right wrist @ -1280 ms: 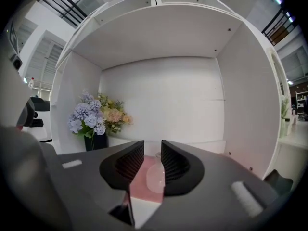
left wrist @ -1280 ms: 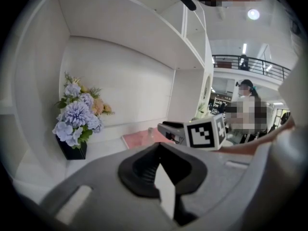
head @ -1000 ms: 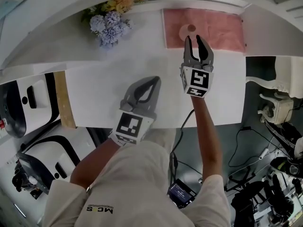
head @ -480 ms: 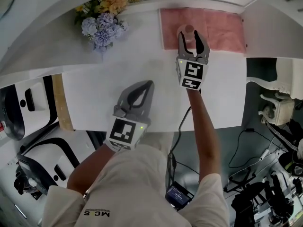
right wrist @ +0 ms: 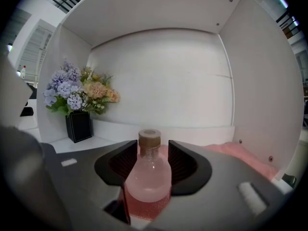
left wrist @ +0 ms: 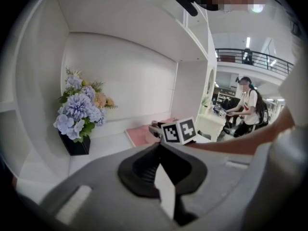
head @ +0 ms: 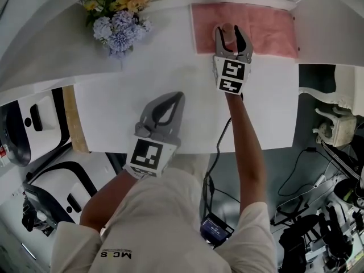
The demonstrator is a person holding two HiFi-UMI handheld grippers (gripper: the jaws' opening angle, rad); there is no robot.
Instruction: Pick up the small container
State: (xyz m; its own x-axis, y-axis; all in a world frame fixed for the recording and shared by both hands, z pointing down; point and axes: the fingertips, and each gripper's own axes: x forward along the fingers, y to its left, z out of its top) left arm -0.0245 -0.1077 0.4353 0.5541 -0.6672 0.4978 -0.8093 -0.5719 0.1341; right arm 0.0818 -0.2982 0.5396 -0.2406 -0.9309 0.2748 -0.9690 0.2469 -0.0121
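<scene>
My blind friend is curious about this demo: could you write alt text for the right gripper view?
A small frosted bottle with a tan cap stands on a pink cloth between the jaws of the right gripper, which have just opened and stand apart. Behind at left, a bouquet sits in a black vase.

Bottle (right wrist: 148,174), between the just-opened jaws of the right tongs (head: 228,33): frosted translucent glass, matt; cork-like stopper (right wrist: 149,137). Cloth (head: 267,24) under it: pink, nubby terry. Tongs: matt grey plastic, black ribbed pads (right wrist: 182,163). Shelf (head: 170,67): white, smooth.
</scene>
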